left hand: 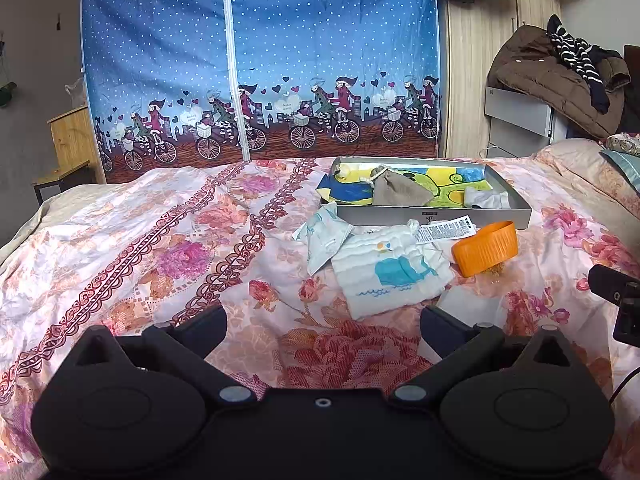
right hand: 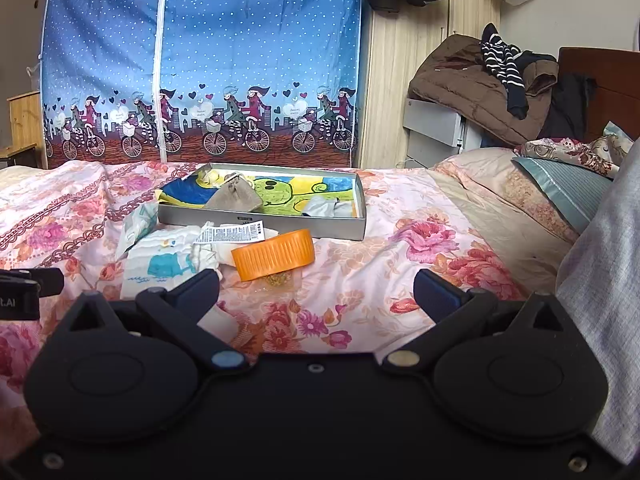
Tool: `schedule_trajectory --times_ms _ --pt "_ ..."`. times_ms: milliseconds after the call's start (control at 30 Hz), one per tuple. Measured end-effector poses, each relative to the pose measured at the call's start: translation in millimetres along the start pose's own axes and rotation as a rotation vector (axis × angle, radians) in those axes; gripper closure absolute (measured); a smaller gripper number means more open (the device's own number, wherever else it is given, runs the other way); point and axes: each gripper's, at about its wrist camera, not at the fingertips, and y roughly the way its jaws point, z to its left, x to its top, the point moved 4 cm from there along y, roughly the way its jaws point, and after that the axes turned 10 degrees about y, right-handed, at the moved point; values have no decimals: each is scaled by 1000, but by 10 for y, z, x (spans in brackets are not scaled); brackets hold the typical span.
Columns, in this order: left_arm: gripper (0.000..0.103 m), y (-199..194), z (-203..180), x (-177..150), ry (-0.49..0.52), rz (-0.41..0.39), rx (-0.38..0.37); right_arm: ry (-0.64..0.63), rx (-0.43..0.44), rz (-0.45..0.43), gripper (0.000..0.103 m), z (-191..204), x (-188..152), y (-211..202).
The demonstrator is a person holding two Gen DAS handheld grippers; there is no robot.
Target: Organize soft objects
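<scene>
Cloth with a blue whale [left hand: 394, 270] lies on the bed [left hand: 160, 240], just in front of the gray tray [left hand: 436, 216] and beside the orange lid [left hand: 486, 248]. It looks soft, light and floppy, so a pinch on its near corner should lift it. Both the left tool [left hand: 323, 322] and the right tool [right hand: 316, 286] are spread wide and hold nothing

The tray [left hand: 432, 215] looks like matt grey card. The orange lid [left hand: 486, 247] is ribbed plastic; the whale cloth [left hand: 390, 276] is soft, crinkled cotton.
</scene>
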Motion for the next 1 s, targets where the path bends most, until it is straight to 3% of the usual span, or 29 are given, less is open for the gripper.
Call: schedule_trajectory --times_ms 1000 --pt "1 14 29 -80 6 18 -4 3 -3 7 0 -11 11 7"
